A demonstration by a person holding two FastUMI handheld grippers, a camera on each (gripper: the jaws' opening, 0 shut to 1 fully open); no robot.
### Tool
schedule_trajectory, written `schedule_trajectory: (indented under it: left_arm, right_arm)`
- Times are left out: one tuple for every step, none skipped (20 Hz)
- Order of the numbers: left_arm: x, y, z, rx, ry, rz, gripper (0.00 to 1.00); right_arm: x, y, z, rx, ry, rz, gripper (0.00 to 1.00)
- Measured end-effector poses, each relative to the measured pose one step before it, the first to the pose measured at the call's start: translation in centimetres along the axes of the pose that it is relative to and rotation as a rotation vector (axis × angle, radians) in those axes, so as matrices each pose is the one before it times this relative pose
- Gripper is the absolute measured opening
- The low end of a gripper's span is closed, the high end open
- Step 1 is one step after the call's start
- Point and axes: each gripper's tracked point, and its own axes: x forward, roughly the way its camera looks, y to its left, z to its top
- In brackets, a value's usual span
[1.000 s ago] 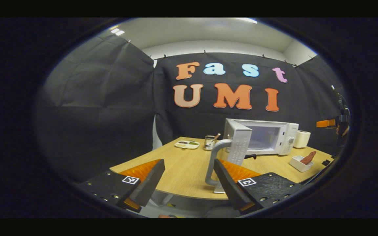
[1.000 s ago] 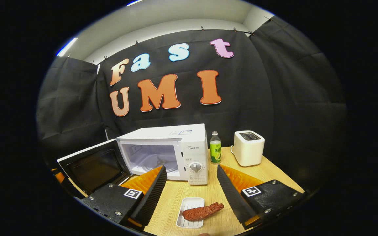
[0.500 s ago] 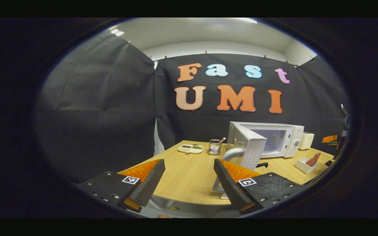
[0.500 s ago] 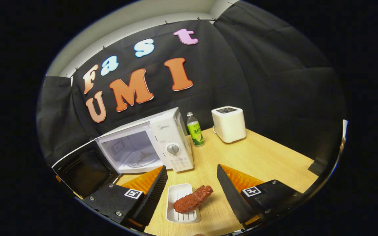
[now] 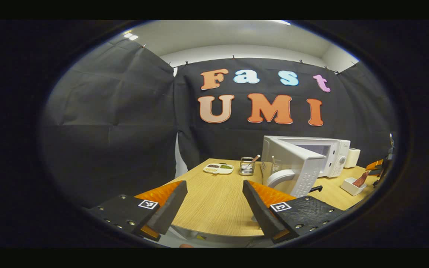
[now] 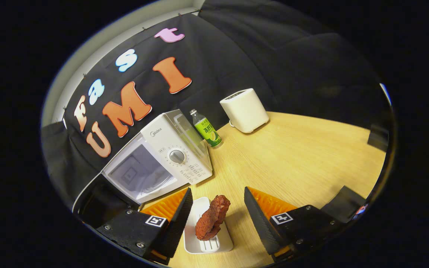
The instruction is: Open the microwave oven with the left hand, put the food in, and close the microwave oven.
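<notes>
Food [image 6: 212, 217] sits in white tray [image 6: 209, 242] on counter [image 6: 292, 156], between spread fingers of right claw [image 6: 216, 216], nothing held. Looks light, crumbly; pinch mid-length, gently. Left claw [image 5: 214, 203] wide open, empty. Microwave [image 6: 155, 156] door open [image 5: 292, 167].

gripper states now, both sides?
Left gripper: jaws open, holding nothing, back from the microwave door.
Right gripper: jaws open, astride the food in its white tray, not gripping.
</notes>
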Motion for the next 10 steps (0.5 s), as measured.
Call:
schedule_trajectory:
  left_arm:
    - [0.14,-0.016,0.038,-0.0032,-0.00214,0.00032,0.92]
    - [0.232,-0.002,-0.134,-0.00215,-0.00005,0.00142,0.93]
    - [0.17,0.034,-0.151,0.00068,0.00237,0.00234,0.94]
    - [0.116,0.148,-0.182,0.0001,0.00257,0.00399,0.92]
    - [0.169,0.067,-0.121,-0.00103,0.00264,0.00443,0.92]
    - [0.112,0.131,-0.178,-0.00172,0.0025,0.0039,0.92]
    - [0.143,0.04,-0.251,-0.0011,0.00599,0.00284,0.94]
    - [0.153,-0.061,-0.372,-0.00065,0.00777,-0.00002,0.93]
    - [0.137,0.079,-0.111,0.0002,0.00494,0.00268,0.92]
    - [0.069,0.201,-0.11,-0.00043,0.00196,0.00276,0.92]
  right_arm:
    - [0.519,-0.294,-0.457,0.04477,0.01923,-0.00518,0.82]
    - [0.212,-0.076,-0.53,0.04071,0.01979,0.00465,0.8]
    - [0.226,0.152,-0.389,0.03387,0.01566,0.00833,0.74]
    - [0.162,-0.03,-0.128,0.02334,0.00887,0.00128,0.69]
    - [0.177,-0.094,0.06,0.01357,-0.00049,-0.00443,0.6]
    - [-0.004,0.069,0.069,0.01357,-0.00037,0.00469,0.54]
    - [-0.053,0.206,0.016,0.02358,0.00382,0.0093,0.41]
    - [-0.152,0.233,0.108,0.03101,0.00287,0.00515,0.35]
    - [-0.048,-0.102,-0.025,0.0101,0.00029,-0.00921,0.24]
    - [-0.007,0.002,-0.024,0.00233,-0.00212,-0.00343,0.22]
